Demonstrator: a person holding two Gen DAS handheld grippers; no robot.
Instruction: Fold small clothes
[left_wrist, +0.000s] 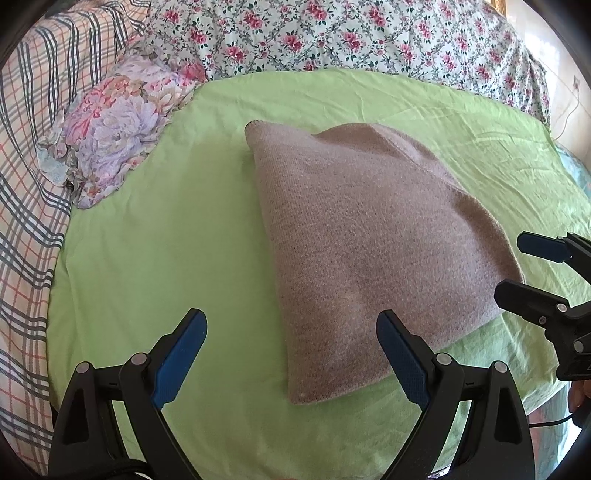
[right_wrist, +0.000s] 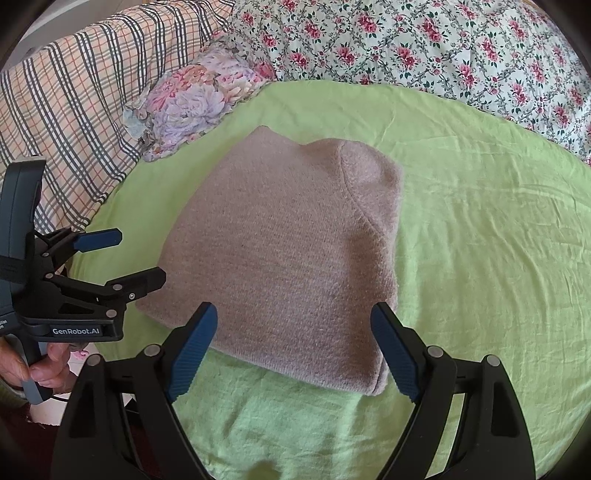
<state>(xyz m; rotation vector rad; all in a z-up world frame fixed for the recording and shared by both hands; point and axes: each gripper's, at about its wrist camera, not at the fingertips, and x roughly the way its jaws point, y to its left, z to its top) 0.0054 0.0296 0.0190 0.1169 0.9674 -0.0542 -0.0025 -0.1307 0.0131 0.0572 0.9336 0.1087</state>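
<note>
Sweater (right_wrist: 291, 254), folded, is laid on the green sheet (right_wrist: 480, 266) ahead of both fingers, spread wide and empty. Hand (right_wrist: 40, 365) gripping the left gripper (right_wrist: 136, 258) is seen only from the right wrist.

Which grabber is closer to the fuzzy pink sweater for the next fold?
Probably the right gripper: its open jaws straddle the folded pinkish-beige knitted sweater's near edge. The left gripper hangs mostly over the green sheet.
</note>
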